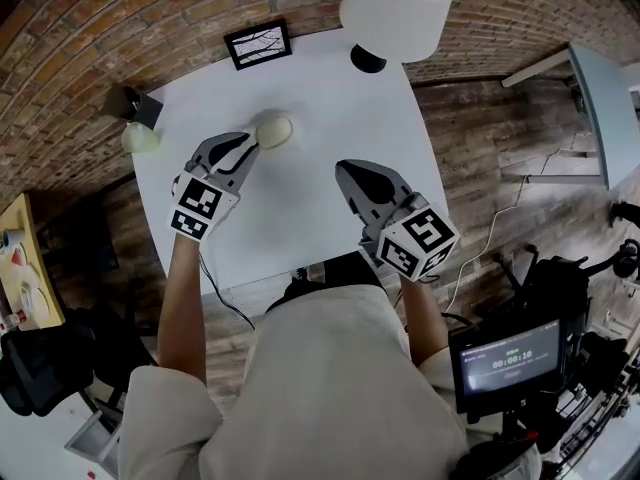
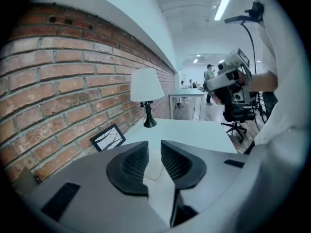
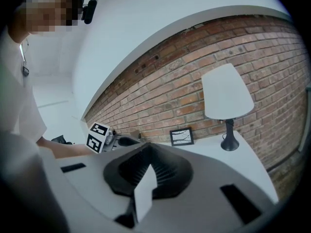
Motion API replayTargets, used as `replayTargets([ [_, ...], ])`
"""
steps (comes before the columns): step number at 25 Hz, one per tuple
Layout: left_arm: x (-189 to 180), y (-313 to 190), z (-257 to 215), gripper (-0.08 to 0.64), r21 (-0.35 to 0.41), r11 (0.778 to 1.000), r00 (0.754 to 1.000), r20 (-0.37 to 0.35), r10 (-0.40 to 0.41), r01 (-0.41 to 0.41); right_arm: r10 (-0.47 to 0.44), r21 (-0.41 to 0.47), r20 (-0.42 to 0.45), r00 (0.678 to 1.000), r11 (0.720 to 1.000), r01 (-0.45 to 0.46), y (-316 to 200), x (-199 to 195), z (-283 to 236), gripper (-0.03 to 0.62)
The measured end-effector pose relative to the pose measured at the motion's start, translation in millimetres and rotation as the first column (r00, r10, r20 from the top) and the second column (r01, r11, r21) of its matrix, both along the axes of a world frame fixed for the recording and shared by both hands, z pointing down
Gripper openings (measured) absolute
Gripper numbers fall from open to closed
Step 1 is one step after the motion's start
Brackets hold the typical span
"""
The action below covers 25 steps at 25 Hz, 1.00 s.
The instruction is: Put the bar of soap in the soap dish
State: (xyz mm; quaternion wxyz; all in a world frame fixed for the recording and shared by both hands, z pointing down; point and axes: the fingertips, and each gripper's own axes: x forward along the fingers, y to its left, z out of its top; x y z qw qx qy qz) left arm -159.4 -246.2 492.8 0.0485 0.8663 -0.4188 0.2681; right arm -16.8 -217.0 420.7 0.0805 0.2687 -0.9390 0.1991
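Since the soap (image 1: 275,130) looks hard, light and slick, the left gripper (image 1: 255,148) — clamped on it — should hold its middle; the right gripper (image 1: 347,171) is closed, empty.

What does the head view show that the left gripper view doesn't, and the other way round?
Only the head view: a screen at lower right, and a small pale thing beside a dark box at upper left. Only the left gripper view: ceiling lights and a distant person. Both: the white table, lamp, picture frame, brick wall, right gripper, and the left gripper closed on the bar of soap.
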Motion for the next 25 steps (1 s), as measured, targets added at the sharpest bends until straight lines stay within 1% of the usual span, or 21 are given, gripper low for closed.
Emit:
replayTargets([
  [4,-4.3,20.1,-24.3,0.05,0.057,0.996,0.997,-0.039,-0.061,0.063,-0.015,0.033,0.001,1.0,0.999,0.015,10.4,-3.6,-13.1,0.0],
  [6,-4.8,30.7,-37.5,0.044,0.09,0.992,0.995,-0.053,-0.081,0.085,-0.023,0.056,-0.001,1.0,0.998,0.023,15.5,-6.4,-20.7,0.0],
  [12,-3.9,64.5,-77.9,0.014,0.185,0.972,0.987,-0.094,-0.127,0.143,-0.032,0.111,-0.011,0.999,0.993,0.033,32.0,-14.2,-41.2,0.0],
  [19,-5.6,92.5,-119.0,0.007,0.275,0.948,0.984,-0.115,-0.132,0.16,-0.026,0.178,-0.031,0.999,0.983,0.031,48.4,-21.6,-64.6,0.0],
  [25,-8.9,105.3,-153.7,0.007,0.347,0.922,0.983,-0.124,-0.135,0.171,0.001,0.254,-0.043,0.999,0.967,0.009,55.9,-23.5,-88.6,0.0],
])
